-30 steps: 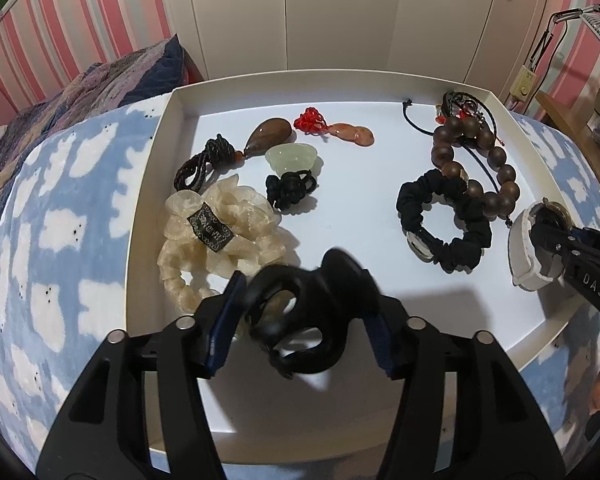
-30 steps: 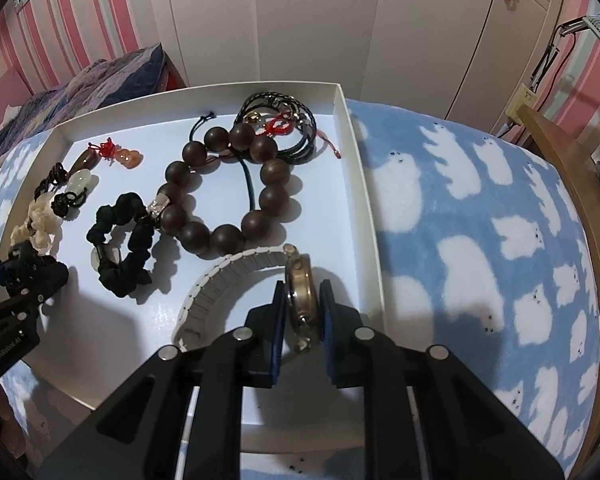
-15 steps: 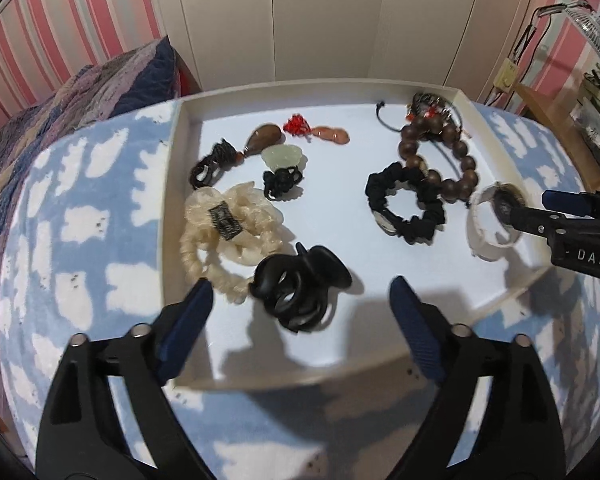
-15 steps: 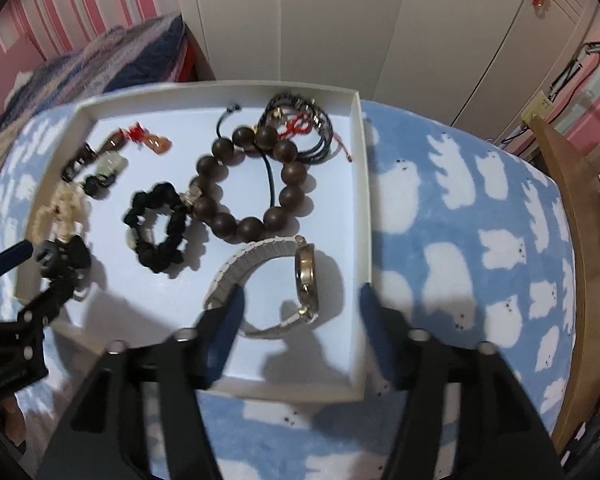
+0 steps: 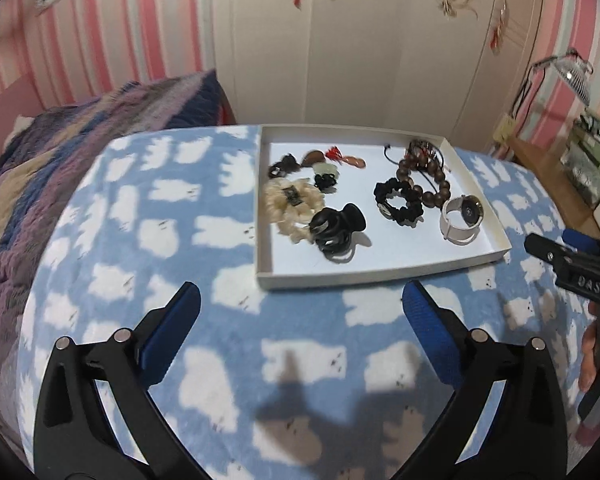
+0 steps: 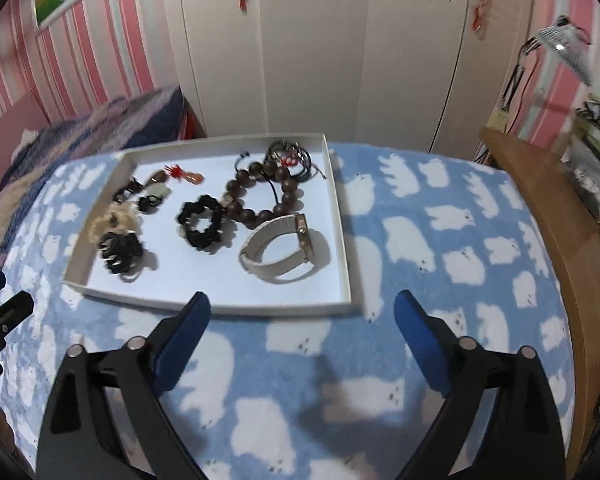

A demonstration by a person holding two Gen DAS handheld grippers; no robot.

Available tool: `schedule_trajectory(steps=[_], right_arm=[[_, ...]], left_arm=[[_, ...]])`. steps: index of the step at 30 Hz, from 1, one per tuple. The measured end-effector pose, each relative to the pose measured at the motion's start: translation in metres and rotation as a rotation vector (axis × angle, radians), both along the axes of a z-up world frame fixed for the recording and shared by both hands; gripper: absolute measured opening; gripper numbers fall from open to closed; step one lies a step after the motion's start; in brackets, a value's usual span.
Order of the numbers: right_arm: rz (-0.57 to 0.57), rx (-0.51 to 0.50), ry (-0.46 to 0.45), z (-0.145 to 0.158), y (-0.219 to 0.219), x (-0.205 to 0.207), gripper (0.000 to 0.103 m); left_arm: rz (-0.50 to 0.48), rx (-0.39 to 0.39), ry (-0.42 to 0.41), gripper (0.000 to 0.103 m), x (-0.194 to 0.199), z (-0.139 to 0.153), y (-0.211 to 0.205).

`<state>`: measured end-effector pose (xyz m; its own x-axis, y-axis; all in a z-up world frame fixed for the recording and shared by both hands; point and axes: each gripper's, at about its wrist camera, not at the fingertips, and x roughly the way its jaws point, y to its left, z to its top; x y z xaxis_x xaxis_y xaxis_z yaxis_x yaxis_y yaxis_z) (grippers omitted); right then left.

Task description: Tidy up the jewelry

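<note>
A white tray (image 5: 380, 274) lies on the cloud-print blanket and also shows in the right wrist view (image 6: 236, 307). In it lie a black hair claw (image 5: 338, 226) (image 6: 120, 250), a white-strap watch (image 5: 462, 218) (image 6: 284, 246), a black scrunchie (image 5: 398, 202) (image 6: 202, 220), a brown bead bracelet (image 5: 428, 184) (image 6: 260, 194), a cream bead bracelet (image 5: 290, 204) and small pendants (image 5: 324, 162). My left gripper (image 5: 300, 304) is open and empty, well back from the tray's near edge. My right gripper (image 6: 302, 314) is open and empty, just behind the tray's near edge.
The blue cloud blanket (image 5: 160, 240) covers the bed around the tray. A striped quilt (image 5: 40, 168) lies at the left. White wardrobe doors (image 6: 320, 60) stand behind. A wooden bed edge (image 6: 548, 220) runs along the right.
Both grippers have let go, the left of the hair claw and the right of the watch. Both opened wide and pulled back and up from the tray.
</note>
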<state>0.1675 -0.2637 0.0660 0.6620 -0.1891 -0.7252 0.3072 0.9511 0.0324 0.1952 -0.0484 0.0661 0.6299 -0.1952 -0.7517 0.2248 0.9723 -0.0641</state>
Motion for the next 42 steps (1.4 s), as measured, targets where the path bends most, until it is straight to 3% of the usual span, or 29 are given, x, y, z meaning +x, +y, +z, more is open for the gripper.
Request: schedule_trajectory(steps=[5,12,18,31,42], right_arm=[[-0.004,-0.027,-0.091,-0.002,0.025,-0.044,0.098],[0.003,-0.033,-0.183,-0.004,0.047,-0.078,0.101],[-0.012,-0.075,-0.216,-0.004,0.053,-0.086,0.101],[-0.053,-0.125,-0.273,-0.005,0.065,-0.097,0.101],[-0.061,-0.137,-0.283,-0.011,0.065,-0.094,0.101]], left_arm=[[0.014,-0.020,-0.072,0.100,-0.044,0.001,0.015],[0.036,-0.016,-0.164,0.100,-0.074,0.000,0.027],[0.017,-0.037,-0.174,0.100,-0.080,0.000,0.031],[0.070,0.024,-0.243,0.100,-0.090,-0.001,0.026],[0.073,0.030,-0.260,0.100,-0.093,-0.004,0.024]])
